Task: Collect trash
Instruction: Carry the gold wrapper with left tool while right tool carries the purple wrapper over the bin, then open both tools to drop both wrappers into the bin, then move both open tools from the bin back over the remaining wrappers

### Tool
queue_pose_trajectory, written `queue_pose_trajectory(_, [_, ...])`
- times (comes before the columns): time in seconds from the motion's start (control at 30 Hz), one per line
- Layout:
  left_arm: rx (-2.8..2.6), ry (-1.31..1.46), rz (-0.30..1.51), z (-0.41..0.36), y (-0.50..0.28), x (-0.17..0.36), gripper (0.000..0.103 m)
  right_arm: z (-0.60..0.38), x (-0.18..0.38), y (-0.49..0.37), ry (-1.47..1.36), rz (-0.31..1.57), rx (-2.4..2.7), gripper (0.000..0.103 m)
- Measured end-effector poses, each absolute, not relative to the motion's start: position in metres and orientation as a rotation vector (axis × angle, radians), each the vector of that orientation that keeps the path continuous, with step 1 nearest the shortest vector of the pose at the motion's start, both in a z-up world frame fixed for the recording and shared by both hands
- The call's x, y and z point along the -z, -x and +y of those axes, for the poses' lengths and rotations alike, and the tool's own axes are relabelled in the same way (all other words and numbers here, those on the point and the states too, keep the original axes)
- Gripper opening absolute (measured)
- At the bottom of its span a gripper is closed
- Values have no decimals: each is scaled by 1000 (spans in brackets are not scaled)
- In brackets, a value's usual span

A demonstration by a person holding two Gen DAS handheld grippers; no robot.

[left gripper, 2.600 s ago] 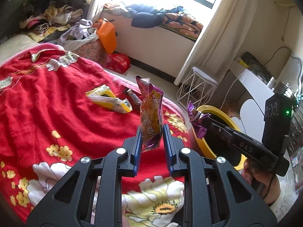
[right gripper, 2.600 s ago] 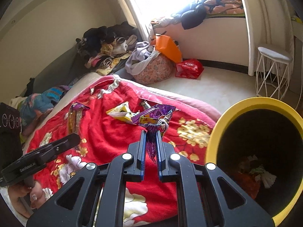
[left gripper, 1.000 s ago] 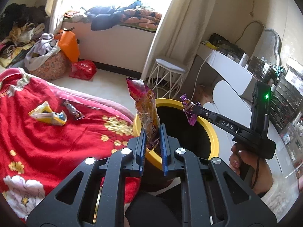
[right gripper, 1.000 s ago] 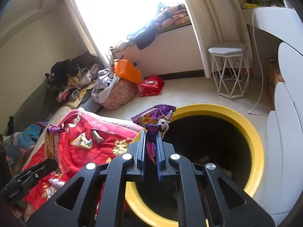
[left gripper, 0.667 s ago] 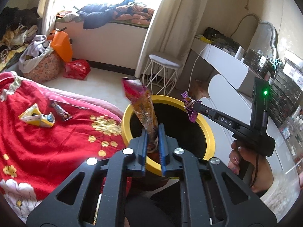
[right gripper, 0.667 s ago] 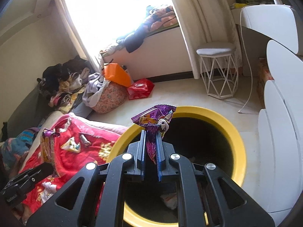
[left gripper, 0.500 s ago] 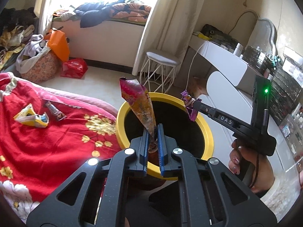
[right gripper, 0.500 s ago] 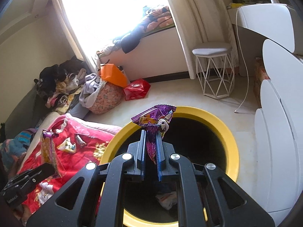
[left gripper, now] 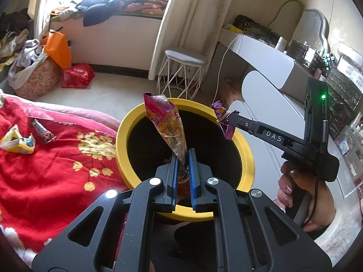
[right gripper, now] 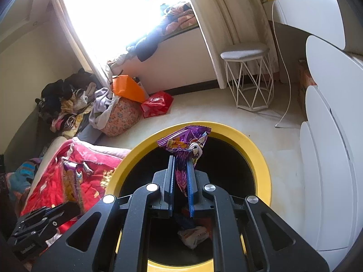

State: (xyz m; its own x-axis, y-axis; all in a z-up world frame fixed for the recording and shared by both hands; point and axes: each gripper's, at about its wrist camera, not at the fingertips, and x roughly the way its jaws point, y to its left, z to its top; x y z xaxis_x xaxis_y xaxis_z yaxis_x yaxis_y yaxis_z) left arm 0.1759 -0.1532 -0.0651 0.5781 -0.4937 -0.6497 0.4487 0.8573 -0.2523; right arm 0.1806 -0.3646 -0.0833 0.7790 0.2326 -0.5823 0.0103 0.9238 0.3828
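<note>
Left tool (left gripper: 183, 158) clamped on orange snack wrapper (left gripper: 166, 124) tail | right tool (right gripper: 180, 170) clamped on purple wrapper (right gripper: 186, 142) | yellow bin (right gripper: 254, 142) directly below both | wrappers judged light, crinkly, slippery; best pinched at crimped ends.

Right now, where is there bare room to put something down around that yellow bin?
Bare floor lies between the yellow bin, the wire stool and the red bag. The red blanket is open below the yellow wrapper. The clothes pile is crowded.

bright window (right gripper: 109, 15) above a cluttered sill; white wire stool (right gripper: 248, 77) (curtain beside it) right of the window, on pale floor (right gripper: 204, 108).
</note>
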Motion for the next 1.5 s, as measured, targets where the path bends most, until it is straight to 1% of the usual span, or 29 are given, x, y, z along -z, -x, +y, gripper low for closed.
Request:
queue_pose_trajectory(0.47, [551,68,836,-167,-193,84,7,-369,94,-186,-397,704,-139,11])
queue_pose_trajectory(0.5, [550,72,839,-167,-195,85,13,-369,94,-186,-399,704,-138,11])
queue_pose_trajectory(0.53, [550,78,843,-167,-197,86,24,-369,94,-186,-401,703,-136,11])
queue_pose_trajectory(0.6, [544,90,847,-165,-199,87,33,-370,94,-186,-403,697,-136,18])
queue_pose_trajectory(0.67, [542,89,837,-164,-198,85,37,-371,91,-185,-396,690,-128,21])
queue_pose_trajectory(0.7, [534,88,829,-163,-196,82,46,-371,90,-185,-386,685,-123,24])
queue_pose_trajectory(0.73, [526,91,817,-161,-194,79,57,-372,89,-185,-382,681,-123,26])
queue_pose_trajectory(0.77, [517,96,804,-158,-192,76,62,-371,87,-184,-376,674,-122,31])
queue_pose_trajectory(0.83, [497,102,783,-153,-188,71,78,-368,84,-181,-356,660,-119,33])
queue_pose_trajectory(0.87, [486,106,771,-149,-186,68,80,-366,82,-180,-346,654,-119,37])
queue_pose_trajectory(0.9, [472,111,758,-146,-184,65,87,-365,80,-180,-339,648,-119,43])
queue_pose_trajectory(0.93, [460,114,750,-143,-183,63,93,-363,78,-179,-331,639,-119,46])
queue_pose_trajectory(0.97, [445,117,740,-139,-181,60,93,-360,76,-177,-322,627,-124,50])
queue_pose_trajectory(1.1, [393,122,712,-126,-176,50,92,-347,68,-173,-285,597,-151,56])
queue_pose_trajectory(1.2, [364,126,683,-115,-172,43,93,-337,63,-172,-260,584,-175,58])
queue_pose_trajectory(1.5, [297,156,641,-84,-165,32,93,-312,51,-166,-219,551,-230,60])
